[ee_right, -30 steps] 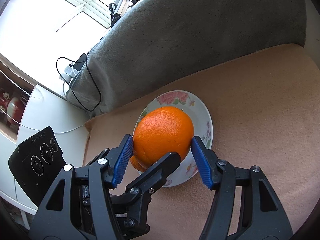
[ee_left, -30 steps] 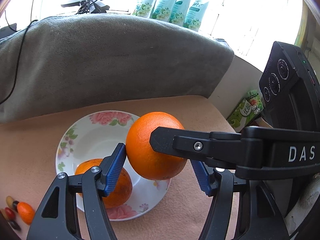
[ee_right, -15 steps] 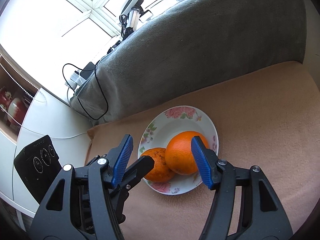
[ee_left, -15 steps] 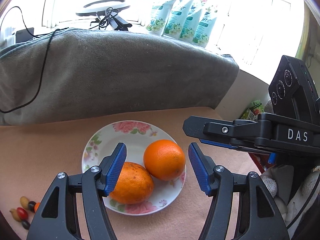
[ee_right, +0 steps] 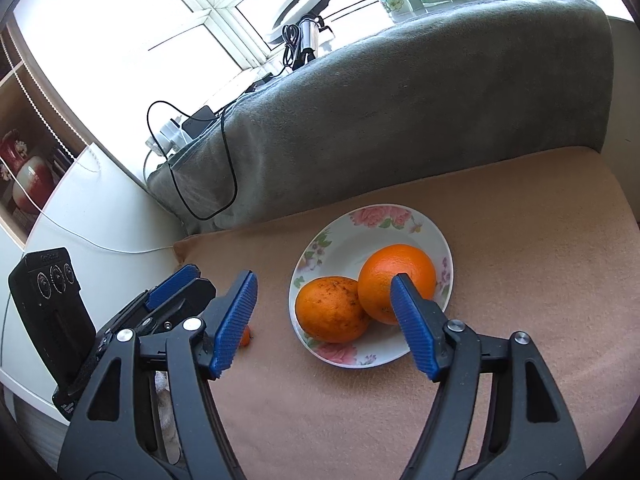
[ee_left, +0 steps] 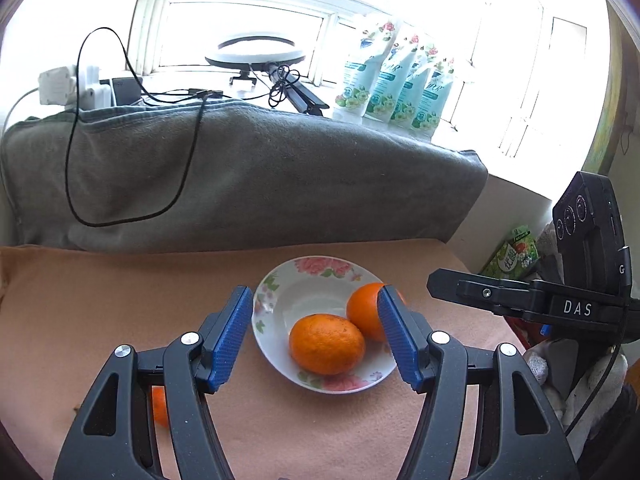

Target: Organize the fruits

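**A:** Both of your grippers are empty. The left gripper [ee_left: 316, 336] has its jaws spread wide, holding nothing, and so does the right gripper [ee_right: 324, 320]. The 2 oranges sit in the floral plate [ee_right: 442, 240], which lies on the tan cloth [ee_right: 520, 280] toward its back edge, near the grey blanket [ee_right: 400, 112]. The smooth orange [ee_right: 400, 272] is on the plate's right side, touching the speckled orange [ee_right: 328, 308] beside it.

**B:** So what can go wrong for you from here?

**A:** Mostly your own fingers. In the right wrist view, the right finger [ee_right: 412, 328] crosses in front of the smooth orange. If you swing sideways instead of lifting clear, I judge you could clip it. The fruit is round and the plate is shallow, so it may roll over the rim onto the cloth.

**B:** Anything else?

**A:** There is a small orange fruit [ee_left: 160, 406] on the cloth toward the near left edge, mostly hidden behind your left finger [ee_left: 230, 336]. I cannot tell exactly what it is. Reach for it blind and you could squash it or push it off the cloth. Also, your 2 grippers are close together, so turning either one fast risks knocking the other.
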`<state>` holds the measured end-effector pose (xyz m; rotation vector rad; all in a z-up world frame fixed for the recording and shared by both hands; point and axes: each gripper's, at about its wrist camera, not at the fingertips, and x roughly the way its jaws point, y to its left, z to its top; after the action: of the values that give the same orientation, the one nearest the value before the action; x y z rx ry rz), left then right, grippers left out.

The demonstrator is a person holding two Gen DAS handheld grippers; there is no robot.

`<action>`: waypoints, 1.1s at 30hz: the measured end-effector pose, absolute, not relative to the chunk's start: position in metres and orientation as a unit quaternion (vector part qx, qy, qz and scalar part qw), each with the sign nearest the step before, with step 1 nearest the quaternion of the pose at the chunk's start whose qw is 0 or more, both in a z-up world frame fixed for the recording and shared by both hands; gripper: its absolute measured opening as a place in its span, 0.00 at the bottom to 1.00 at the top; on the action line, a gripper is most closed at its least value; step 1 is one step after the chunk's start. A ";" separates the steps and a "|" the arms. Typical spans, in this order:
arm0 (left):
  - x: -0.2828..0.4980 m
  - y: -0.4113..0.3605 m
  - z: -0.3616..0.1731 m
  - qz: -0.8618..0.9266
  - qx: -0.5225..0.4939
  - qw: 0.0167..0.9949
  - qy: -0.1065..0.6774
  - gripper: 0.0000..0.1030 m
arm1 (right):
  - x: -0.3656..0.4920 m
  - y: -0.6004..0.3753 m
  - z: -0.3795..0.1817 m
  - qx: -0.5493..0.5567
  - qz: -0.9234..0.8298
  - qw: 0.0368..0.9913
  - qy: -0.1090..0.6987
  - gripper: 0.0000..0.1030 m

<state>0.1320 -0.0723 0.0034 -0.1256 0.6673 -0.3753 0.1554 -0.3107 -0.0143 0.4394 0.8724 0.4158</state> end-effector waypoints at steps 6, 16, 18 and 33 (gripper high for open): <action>0.115 -0.035 0.009 -0.154 -0.061 0.934 0.316 0.66 | 0.139 -0.288 -0.011 0.163 0.210 0.873 0.409 0.77; 0.086 0.031 0.002 -0.093 -0.068 0.942 0.315 0.68 | 0.111 -0.239 -0.011 0.076 0.230 0.890 0.387 0.77; 0.081 0.043 -0.001 -0.077 -0.068 0.942 0.318 0.68 | 0.108 -0.228 -0.013 0.063 0.238 0.890 0.385 0.77; 0.061 0.115 -0.042 -0.017 -0.115 0.927 0.355 0.68 | 0.106 -0.164 -0.033 0.031 0.290 0.864 0.410 0.77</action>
<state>0.0611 0.1153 -0.0421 -0.2359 0.7286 -0.0348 0.1064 -0.1636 -0.0334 0.0644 0.8601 0.6075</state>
